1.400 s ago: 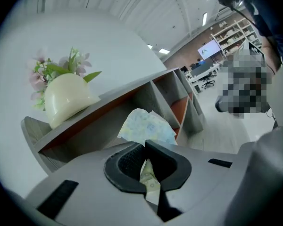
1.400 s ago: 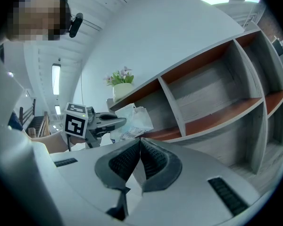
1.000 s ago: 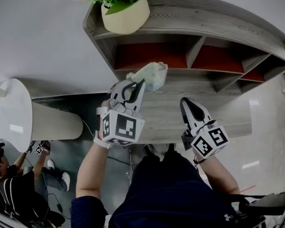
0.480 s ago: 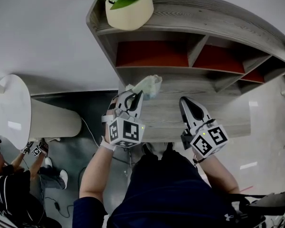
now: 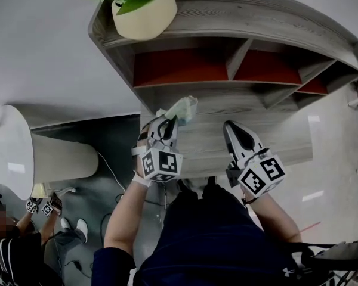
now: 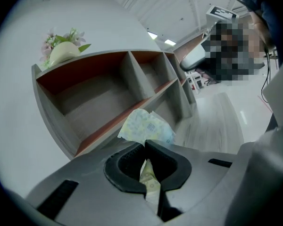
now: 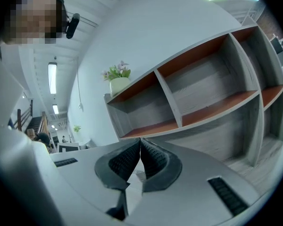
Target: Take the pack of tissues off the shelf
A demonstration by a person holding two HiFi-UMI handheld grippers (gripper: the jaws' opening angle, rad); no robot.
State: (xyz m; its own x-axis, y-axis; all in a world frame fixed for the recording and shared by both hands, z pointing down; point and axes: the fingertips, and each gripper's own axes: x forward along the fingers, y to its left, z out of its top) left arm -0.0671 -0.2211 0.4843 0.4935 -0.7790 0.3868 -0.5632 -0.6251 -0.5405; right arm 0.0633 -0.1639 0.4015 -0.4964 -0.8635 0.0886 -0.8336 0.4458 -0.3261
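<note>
1. Grey glossy floor (image 5: 340, 177) lies below everything, and a white wall (image 5: 48, 46) closes the room behind.
2. Nearest to the head view is the person (image 5: 215, 237) in dark clothes, with both forearms stretched forward.
3. On the person's left side, the left gripper (image 5: 169, 121) points a little downward. In the left gripper view its jaws are clenched on a thin edge of the pack of tissues (image 6: 146, 128).
4. The pack is pale green-yellow with a small pattern and looks crumpled. It sticks out beyond the jaw tips and is in the air in front of the lower front board of the shelf (image 5: 256, 28), outside the compartments.
5. The right gripper (image 5: 230, 126) is beside the left one and apart from the pack. In the right gripper view its jaws are pressed together, pad against pad.
6. At the left of the head view stands a white round table (image 5: 12, 154).
7. Further away, the shelf is of grey wood with red-brown inner boards, and upright partitions divide it into compartments.
8. On the top board, at its left end, stands a cream pot (image 5: 144, 16) with pink flowers and green leaves.
</note>
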